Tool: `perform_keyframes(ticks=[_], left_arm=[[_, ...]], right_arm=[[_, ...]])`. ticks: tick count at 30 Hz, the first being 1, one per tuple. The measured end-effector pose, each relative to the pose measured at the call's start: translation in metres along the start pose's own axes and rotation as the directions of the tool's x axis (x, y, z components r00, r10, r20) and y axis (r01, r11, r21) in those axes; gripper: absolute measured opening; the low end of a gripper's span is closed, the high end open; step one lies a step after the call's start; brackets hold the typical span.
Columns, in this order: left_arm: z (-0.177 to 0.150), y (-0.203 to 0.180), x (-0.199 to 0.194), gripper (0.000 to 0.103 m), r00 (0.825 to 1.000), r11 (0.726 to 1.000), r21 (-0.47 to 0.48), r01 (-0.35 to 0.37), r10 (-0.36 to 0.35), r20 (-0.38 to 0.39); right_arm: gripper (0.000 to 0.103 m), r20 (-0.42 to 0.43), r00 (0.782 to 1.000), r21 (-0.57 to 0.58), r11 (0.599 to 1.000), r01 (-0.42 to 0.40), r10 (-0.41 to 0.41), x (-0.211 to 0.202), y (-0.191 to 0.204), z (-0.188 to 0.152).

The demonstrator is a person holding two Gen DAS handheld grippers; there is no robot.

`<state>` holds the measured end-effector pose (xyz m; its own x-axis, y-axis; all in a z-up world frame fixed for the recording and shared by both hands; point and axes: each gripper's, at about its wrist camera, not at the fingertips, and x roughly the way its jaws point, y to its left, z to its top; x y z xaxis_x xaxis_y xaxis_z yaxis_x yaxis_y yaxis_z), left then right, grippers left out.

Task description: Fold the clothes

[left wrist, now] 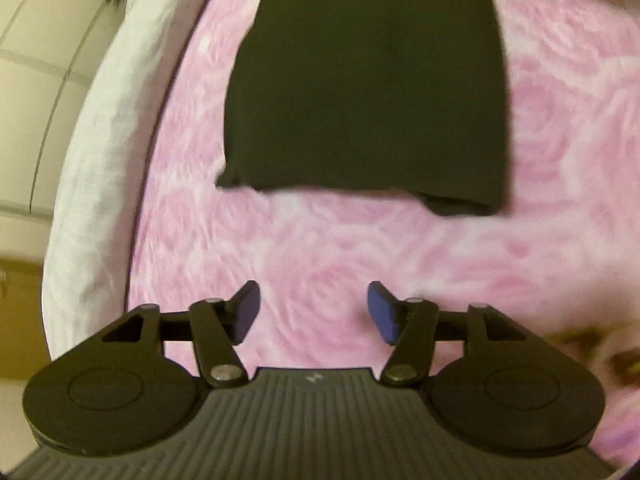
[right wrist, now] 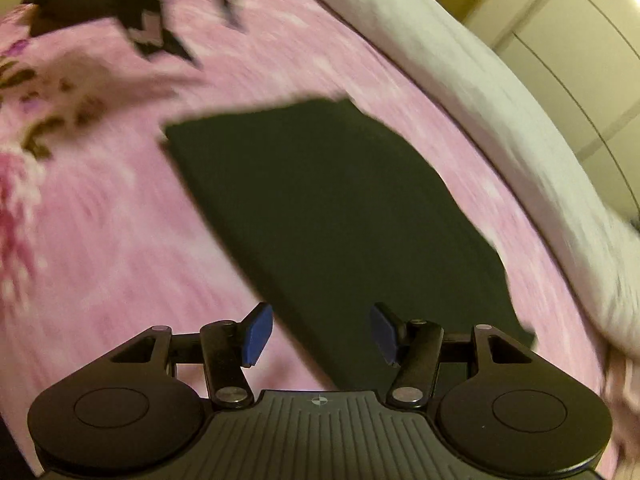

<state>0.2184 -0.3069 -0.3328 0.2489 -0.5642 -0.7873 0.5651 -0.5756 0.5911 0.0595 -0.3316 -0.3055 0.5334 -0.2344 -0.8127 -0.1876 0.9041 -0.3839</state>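
Garment [left wrist: 368, 92], one, dark and folded, on pink bedspread [left wrist: 304, 248]; both hand-held grippers, left [left wrist: 314, 312] and right [right wrist: 320, 334], spread, empty.

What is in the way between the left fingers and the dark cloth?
Nothing visible. Only bare pink bedsheet lies between the open left gripper and the dark cloth.
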Motion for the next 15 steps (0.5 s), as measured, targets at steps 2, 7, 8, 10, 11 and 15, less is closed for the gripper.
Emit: perform_keyframes(ticks=[2,7,8,10,11,15], left_arm=[[-0.012,0.009,0.009,0.062,0.997,0.998,0.065,-0.003,-0.002,0.075],[-0.036,0.029,0.023,0.07,0.976,0.987,0.159,-0.03,-0.005,0.219],[-0.04,0.032,0.025,0.071,0.971,0.985,0.168,-0.037,-0.004,0.24],[-0.046,0.035,0.033,0.074,0.966,0.983,0.18,-0.043,-0.005,0.258],[-0.047,0.034,0.038,0.074,0.963,0.977,0.205,-0.052,-0.005,0.268],[-0.048,0.029,0.058,0.079,0.947,0.939,0.331,-0.096,-0.016,0.32]], right_arm=[[0.057,-0.005,1.0,-0.004,1.0,-0.001,0.001,0.017,0.03,0.034],[0.057,-0.039,0.999,-0.051,0.999,-0.016,0.014,0.072,0.092,0.098],[0.057,-0.044,0.999,-0.099,0.995,0.004,-0.008,0.081,0.105,0.106],[0.057,-0.068,0.995,-0.217,0.974,0.058,-0.074,0.103,0.13,0.115],[0.057,-0.08,0.991,-0.268,0.96,0.078,-0.103,0.113,0.138,0.117],[0.005,-0.088,0.992,-0.181,0.981,0.071,-0.088,0.125,0.124,0.127]])
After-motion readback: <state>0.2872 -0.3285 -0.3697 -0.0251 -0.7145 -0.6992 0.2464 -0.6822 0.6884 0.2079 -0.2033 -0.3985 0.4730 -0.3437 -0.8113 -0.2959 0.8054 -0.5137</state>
